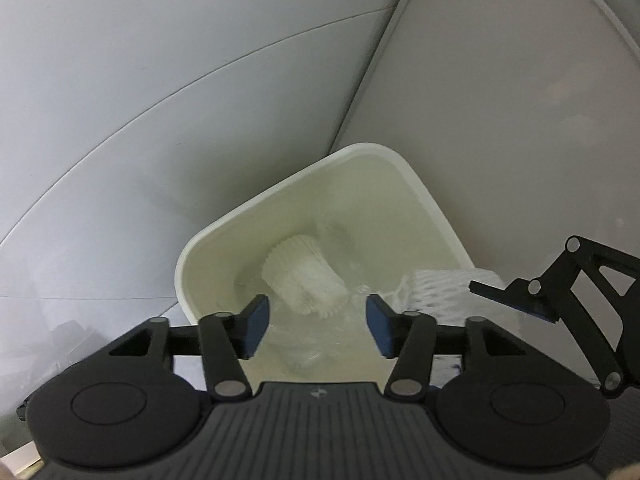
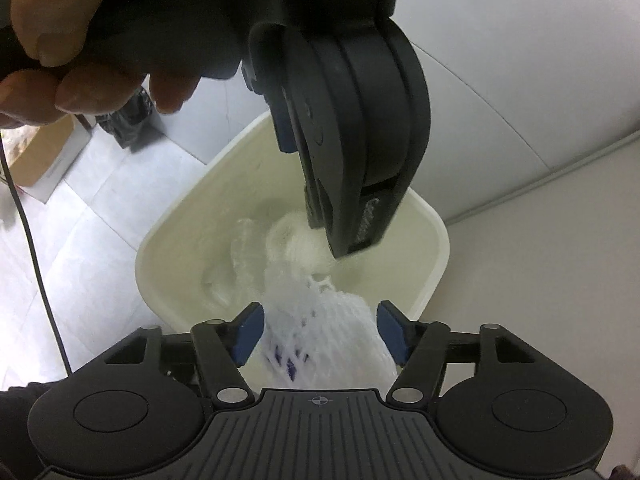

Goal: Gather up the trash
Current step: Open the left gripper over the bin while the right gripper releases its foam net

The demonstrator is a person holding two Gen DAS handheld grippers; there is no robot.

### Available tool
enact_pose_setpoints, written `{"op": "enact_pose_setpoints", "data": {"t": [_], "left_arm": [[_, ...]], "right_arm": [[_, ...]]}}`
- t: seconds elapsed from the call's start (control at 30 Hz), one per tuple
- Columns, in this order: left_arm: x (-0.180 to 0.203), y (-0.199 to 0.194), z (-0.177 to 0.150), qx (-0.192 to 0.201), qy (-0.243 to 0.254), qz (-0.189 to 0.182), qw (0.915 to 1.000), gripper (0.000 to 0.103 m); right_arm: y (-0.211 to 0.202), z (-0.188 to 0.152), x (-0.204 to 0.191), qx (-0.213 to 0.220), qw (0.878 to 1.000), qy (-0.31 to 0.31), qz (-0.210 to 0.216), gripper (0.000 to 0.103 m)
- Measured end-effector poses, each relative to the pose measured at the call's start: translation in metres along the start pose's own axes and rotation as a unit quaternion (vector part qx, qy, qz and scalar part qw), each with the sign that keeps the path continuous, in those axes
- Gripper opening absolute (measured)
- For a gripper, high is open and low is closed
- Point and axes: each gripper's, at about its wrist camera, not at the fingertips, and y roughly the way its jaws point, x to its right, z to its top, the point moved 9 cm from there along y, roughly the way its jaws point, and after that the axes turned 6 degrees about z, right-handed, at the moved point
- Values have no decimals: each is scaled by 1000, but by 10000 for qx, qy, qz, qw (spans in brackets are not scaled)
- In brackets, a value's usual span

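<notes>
A cream plastic bin (image 1: pixel 208 240) stands below both grippers in a corner between walls. Inside lie a white foam net sleeve (image 1: pixel 304 276) and clear crumpled plastic (image 1: pixel 320 340). My left gripper (image 1: pixel 318 326) is open and empty above the bin. In the right wrist view my right gripper (image 2: pixel 320 332) is over the bin's (image 2: pixel 436 256) near edge, with a white foam net (image 2: pixel 328 332) between its blue pads (image 2: pixel 250 334); the jaws stand wide and whether the pads touch it is unclear. That net (image 1: pixel 444 292) and the right gripper also show in the left wrist view, at the right.
Pale walls (image 1: pixel 160 80) meet behind the bin. In the right wrist view the left gripper's body (image 2: pixel 352 120) and the hand holding it hang over the bin. A tiled floor (image 2: pixel 80 240), a cardboard box (image 2: pixel 44 152), a black bag and a black cable (image 2: pixel 32 240) lie to the left.
</notes>
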Motion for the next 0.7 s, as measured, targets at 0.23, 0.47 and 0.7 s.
{"op": "enact_pose_setpoints", "data": {"t": [0.23,0.47,0.7], "left_arm": [[3,-8,2,96,40,-44,9999,68],[-7,-15,-1,243,37,-60,9997,72],[-14,-42,-7,422,-131,-43,9990,80]], "right_arm": [[-8,-1,0,21,10000,40,-42,74],[-32,3,-12,218,9997,81,19,76],[-66,-2,-17,566,9980,259,82,82]]}}
